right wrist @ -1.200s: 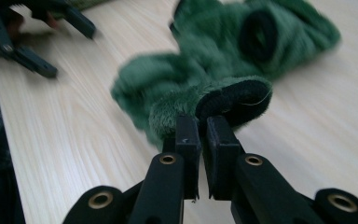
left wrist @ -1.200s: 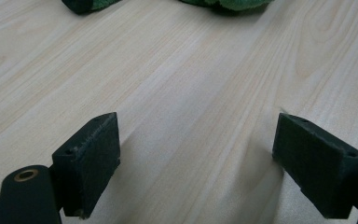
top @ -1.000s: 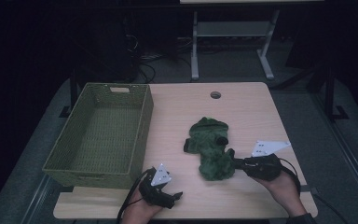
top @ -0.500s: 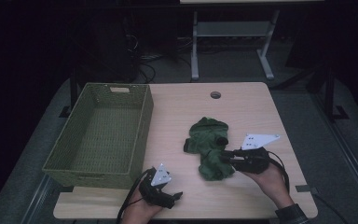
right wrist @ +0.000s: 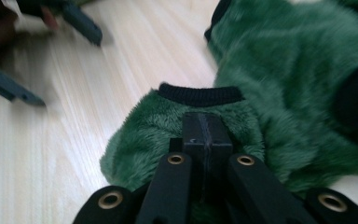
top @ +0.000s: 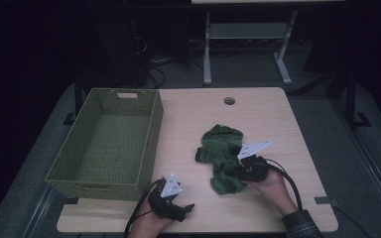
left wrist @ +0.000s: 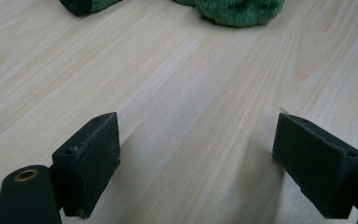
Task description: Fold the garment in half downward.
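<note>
A green fleece garment (top: 220, 147) with black cuffs lies crumpled on the wooden table (top: 193, 119), right of centre. My right gripper (top: 231, 172) rests on the garment's lower part. In the right gripper view this gripper (right wrist: 206, 119) is shut, jaws pressed flat together on top of the fleece (right wrist: 289, 70), with no fabric seen between them. My left gripper (top: 187, 208) sits near the table's front edge, clear of the garment. In the left gripper view it (left wrist: 198, 158) is open over bare wood, and the garment's edge (left wrist: 242, 9) lies well ahead.
A green woven basket (top: 155, 130), empty, stands on the table's left side. A cable hole (top: 229, 101) is near the far edge. The right gripper view also catches the left gripper (right wrist: 46, 56), blurred, at upper left. Dark floor and desk legs lie beyond.
My right gripper has slid left from beside the garment onto its lower part. The left gripper has stayed put.
</note>
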